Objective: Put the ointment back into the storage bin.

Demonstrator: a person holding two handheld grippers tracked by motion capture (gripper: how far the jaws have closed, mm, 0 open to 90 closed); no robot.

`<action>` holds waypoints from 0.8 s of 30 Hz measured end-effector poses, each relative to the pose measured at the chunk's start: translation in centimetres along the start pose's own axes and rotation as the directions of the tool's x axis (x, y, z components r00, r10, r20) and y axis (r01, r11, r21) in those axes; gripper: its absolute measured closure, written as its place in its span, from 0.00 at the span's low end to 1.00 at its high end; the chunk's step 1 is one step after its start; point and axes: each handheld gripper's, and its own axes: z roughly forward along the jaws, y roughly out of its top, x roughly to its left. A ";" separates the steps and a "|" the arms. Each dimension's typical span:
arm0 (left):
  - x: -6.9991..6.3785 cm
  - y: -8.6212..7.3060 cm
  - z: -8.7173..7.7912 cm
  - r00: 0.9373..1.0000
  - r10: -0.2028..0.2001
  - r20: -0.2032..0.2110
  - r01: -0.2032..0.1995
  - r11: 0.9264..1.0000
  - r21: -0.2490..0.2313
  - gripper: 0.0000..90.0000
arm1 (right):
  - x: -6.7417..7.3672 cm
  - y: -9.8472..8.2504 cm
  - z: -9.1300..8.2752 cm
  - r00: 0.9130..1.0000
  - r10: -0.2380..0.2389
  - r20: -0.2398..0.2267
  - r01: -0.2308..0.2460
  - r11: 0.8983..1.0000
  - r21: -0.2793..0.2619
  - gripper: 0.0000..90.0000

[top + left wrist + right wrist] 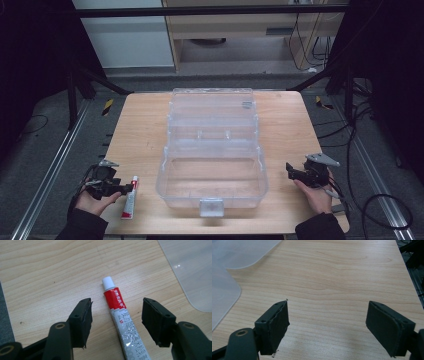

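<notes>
A dim workroom with dark curtains at both sides, a grey floor strewn with cables and a pale cabinet at the back surrounds a light wooden table (145, 130). A clear plastic box (212, 150) with stepped tiers stands open at the table's middle, its latch at the six o'clock edge.

At about eight o'clock from the box, near the table's front left corner, lies a glue tube (130, 197), lengthwise toward twelve o'clock, white cap at the far end, red band under the cap, silver body with printed writing below. It rests flat on the wood, just beside the box but not touching it.

The left gripper (120, 189), held in a hand (92, 202) coming in from six o'clock, sits at nine o'clock from the tube and points at it. In the left gripper view the tube (122, 325) runs up between the two black jaws, with bare wood showing on each side of it; the pads do not press on it, so the jaws stand released around the tube. The corner of the box (190, 272) shows at two o'clock in that view.

The right gripper (295, 172), held in the other hand (317, 192), rests at four o'clock from the box, well apart from the tube. In the right gripper view its jaws stand wide, released, over bare wood (332, 277), with the box's edge (227, 285) at ten o'clock.
</notes>
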 end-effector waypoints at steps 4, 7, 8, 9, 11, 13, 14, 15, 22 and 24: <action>0.0 0.2 0.5 1.000 -0.005 -0.009 0.005 0.999 0.042 0.50 | 0.0 -0.1 0.1 1.000 -0.011 0.000 0.011 1.000 0.009 0.21; 0.0 0.2 0.9 1.000 -0.008 -0.024 0.010 0.997 0.074 0.52 | 0.1 -0.1 0.2 1.000 -0.021 -0.002 0.021 1.000 0.017 0.21; 0.0 0.2 1.0 1.000 -0.009 -0.025 0.011 0.997 0.080 0.52 | 0.1 -0.1 0.2 1.000 -0.023 -0.002 0.023 1.000 0.017 0.21; -0.1 0.3 1.1 1.000 -0.010 -0.023 0.011 0.996 0.084 0.52 | 0.1 -0.1 0.2 1.000 -0.021 -0.005 0.021 1.000 0.019 0.21; -0.1 0.3 1.1 1.000 -0.007 -0.020 0.009 0.996 0.087 0.53 | 0.1 -0.1 0.2 1.000 -0.020 -0.008 0.020 1.000 0.021 0.22; -0.2 0.5 1.2 1.000 -0.011 -0.016 0.013 0.996 0.088 0.54 | 0.2 -0.1 0.3 1.000 -0.023 -0.010 0.024 0.999 0.029 0.22; -0.2 0.5 1.3 1.000 -0.012 -0.014 0.013 0.995 0.096 0.54 | 0.2 -0.2 0.3 1.000 -0.024 -0.011 0.024 0.999 0.031 0.22; -0.2 0.5 1.3 1.000 -0.012 -0.014 0.013 0.995 0.096 0.55 | 0.2 -0.2 0.3 1.000 -0.024 -0.011 0.024 0.999 0.031 0.22; -0.4 1.0 2.2 0.999 -0.047 -0.008 0.048 0.991 0.123 0.62 | 0.3 -0.2 0.5 0.999 -0.037 -0.025 0.038 0.998 0.049 0.24; -0.4 1.0 2.3 0.999 -0.047 -0.008 0.047 0.990 0.134 0.64 | 0.3 -0.2 0.6 0.999 -0.043 -0.026 0.044 0.998 0.054 0.24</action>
